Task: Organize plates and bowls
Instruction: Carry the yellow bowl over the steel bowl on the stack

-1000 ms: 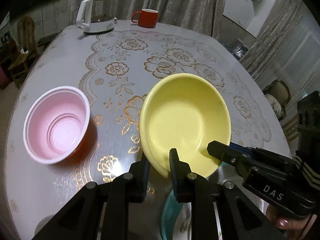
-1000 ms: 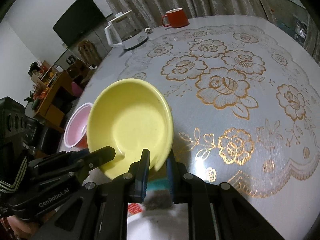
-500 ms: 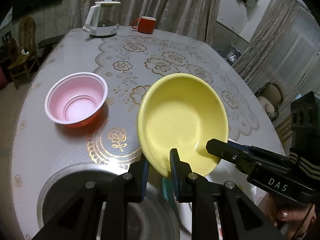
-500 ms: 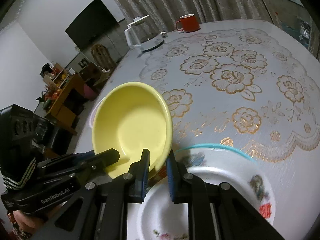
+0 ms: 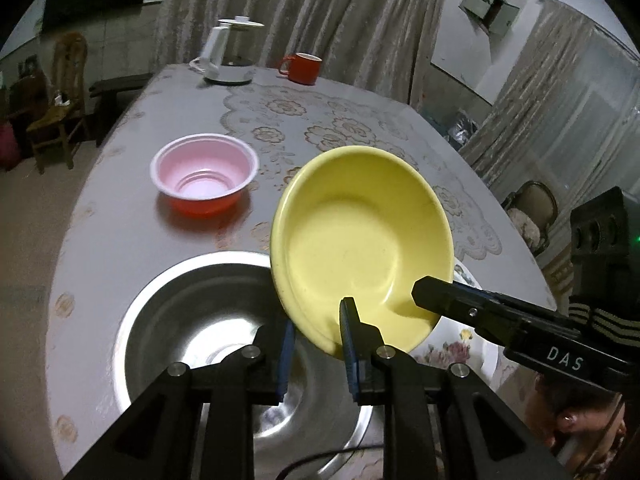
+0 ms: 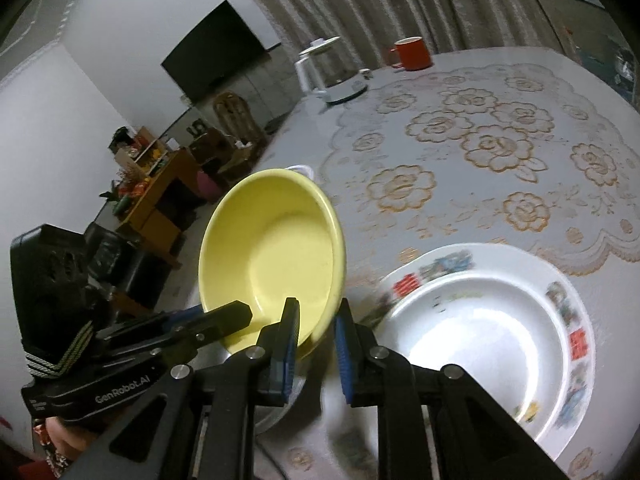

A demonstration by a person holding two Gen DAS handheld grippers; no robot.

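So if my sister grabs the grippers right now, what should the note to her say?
Left hand-held gripper: shut on the near rim of the yellow bowl, holding it tilted in the air.
Right hand-held gripper: shut on the same rim, next to the left one.
Below the bowl: a steel basin on the left and a flowered white plate on the right, side by side on the table.
The pink bowl sits alone farther back.
Done: yellow bowl picked up.
Left: set it down, probably in the basin or on the plate, then deal with the pink bowl.
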